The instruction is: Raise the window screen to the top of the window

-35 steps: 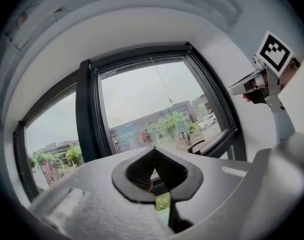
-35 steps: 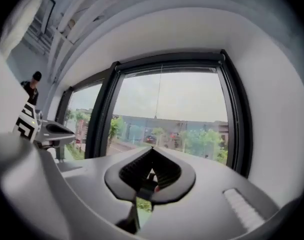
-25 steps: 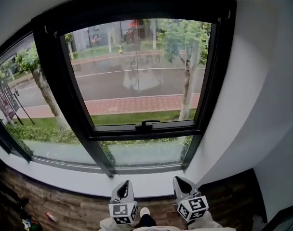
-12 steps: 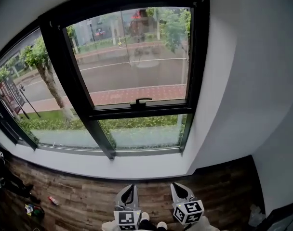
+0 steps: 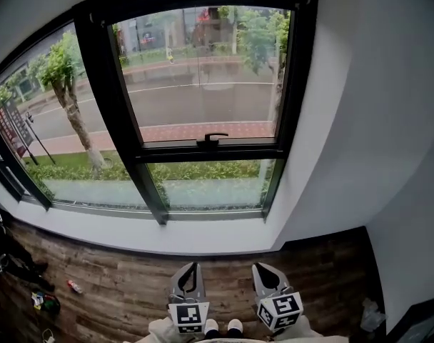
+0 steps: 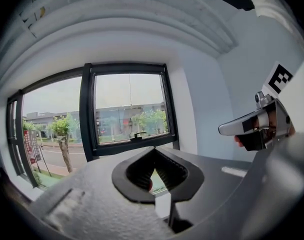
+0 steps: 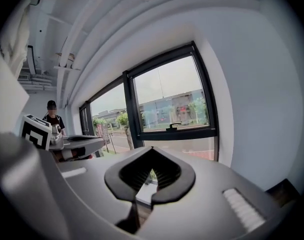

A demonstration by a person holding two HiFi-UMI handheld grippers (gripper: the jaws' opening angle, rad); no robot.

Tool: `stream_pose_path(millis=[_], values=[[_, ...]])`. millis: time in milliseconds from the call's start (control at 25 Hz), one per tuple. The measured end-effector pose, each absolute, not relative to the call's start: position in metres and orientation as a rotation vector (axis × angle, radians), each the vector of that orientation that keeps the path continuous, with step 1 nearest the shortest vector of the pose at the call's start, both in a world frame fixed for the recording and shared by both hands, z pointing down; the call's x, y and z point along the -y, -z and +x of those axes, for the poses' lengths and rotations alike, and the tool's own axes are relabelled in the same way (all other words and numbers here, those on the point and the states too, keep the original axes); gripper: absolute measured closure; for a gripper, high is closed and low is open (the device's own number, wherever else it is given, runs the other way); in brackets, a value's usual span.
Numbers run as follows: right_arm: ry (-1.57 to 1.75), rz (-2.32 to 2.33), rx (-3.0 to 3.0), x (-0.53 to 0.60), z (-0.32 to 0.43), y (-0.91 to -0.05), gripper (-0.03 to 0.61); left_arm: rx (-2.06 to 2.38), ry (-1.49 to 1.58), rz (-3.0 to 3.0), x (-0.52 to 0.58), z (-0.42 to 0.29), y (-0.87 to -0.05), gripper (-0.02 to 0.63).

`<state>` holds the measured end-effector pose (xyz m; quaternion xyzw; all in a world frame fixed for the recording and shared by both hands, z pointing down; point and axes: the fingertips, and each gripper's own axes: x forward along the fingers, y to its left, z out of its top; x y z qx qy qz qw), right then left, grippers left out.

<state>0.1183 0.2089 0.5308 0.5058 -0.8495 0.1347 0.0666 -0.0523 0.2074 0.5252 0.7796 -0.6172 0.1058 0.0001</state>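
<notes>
The black-framed window [image 5: 203,148] fills the far wall, with a black handle [image 5: 216,137] on its crossbar. A thin cord [image 5: 198,70] hangs down the middle of the upper pane. I cannot make out the screen itself. My left gripper [image 5: 191,267] and right gripper [image 5: 260,267] are side by side at the bottom of the head view, over the floor and well short of the wall. Both are shut with nothing in them. In the left gripper view the left gripper [image 6: 153,156] points at the window [image 6: 129,109]. In the right gripper view the right gripper [image 7: 151,155] does the same.
A white sill [image 5: 167,234] runs under the window, with wood-plank floor [image 5: 117,284] between it and me. A white wall [image 5: 360,120] stands at the right. Small items [image 5: 74,286] and dark gear [image 5: 10,263] lie on the floor at left. A person [image 7: 52,118] stands far left.
I have backed away from the window: it looks smaller and a wider strip of floor lies before the grippers. Both grippers stay shut, side by side.
</notes>
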Motion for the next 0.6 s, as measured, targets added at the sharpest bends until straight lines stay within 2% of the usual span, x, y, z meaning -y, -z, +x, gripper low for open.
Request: stream_pose_path(millis=[600], values=[[-0.364,1.510,2.579,-0.221,0.099,-0.516,0.575,1.985,-0.313,2.440,-0.225,-0.071,-0.513,0.614]])
